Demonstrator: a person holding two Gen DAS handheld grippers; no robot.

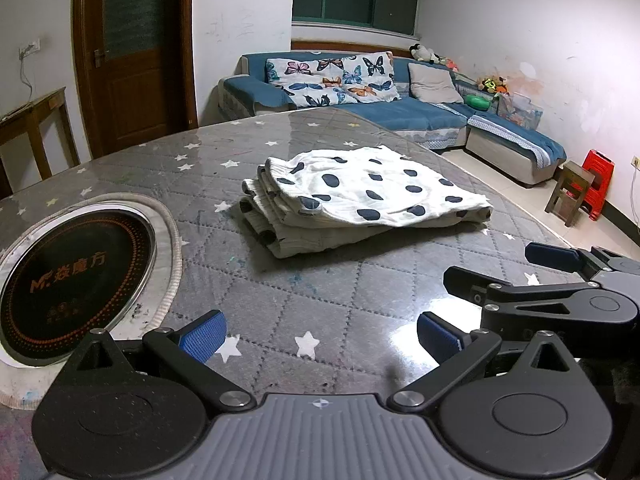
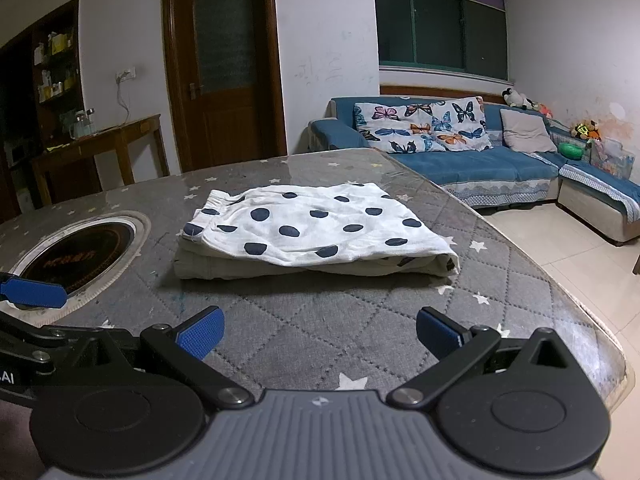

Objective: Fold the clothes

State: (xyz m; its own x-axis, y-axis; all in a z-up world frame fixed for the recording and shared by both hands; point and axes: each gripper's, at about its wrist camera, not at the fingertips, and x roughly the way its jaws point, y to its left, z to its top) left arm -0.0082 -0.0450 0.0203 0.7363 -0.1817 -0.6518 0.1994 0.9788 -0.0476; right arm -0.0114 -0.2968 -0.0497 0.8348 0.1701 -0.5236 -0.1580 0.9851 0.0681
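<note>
Grey starred table (image 1: 328,320) held a folded spotted cloth (image 1: 368,196) lying ahead of both grippers, well apart from them

Its long axis ran left to right; left gripper (image 1: 320,340) and right gripper (image 2: 318,334) both had jaws spread, holding nothing, the right seemingly nearer. Left view showed stacked layer edges and the cooktop (image 1: 76,280); right view showed the cloth's folded right end beside the table edge
</note>
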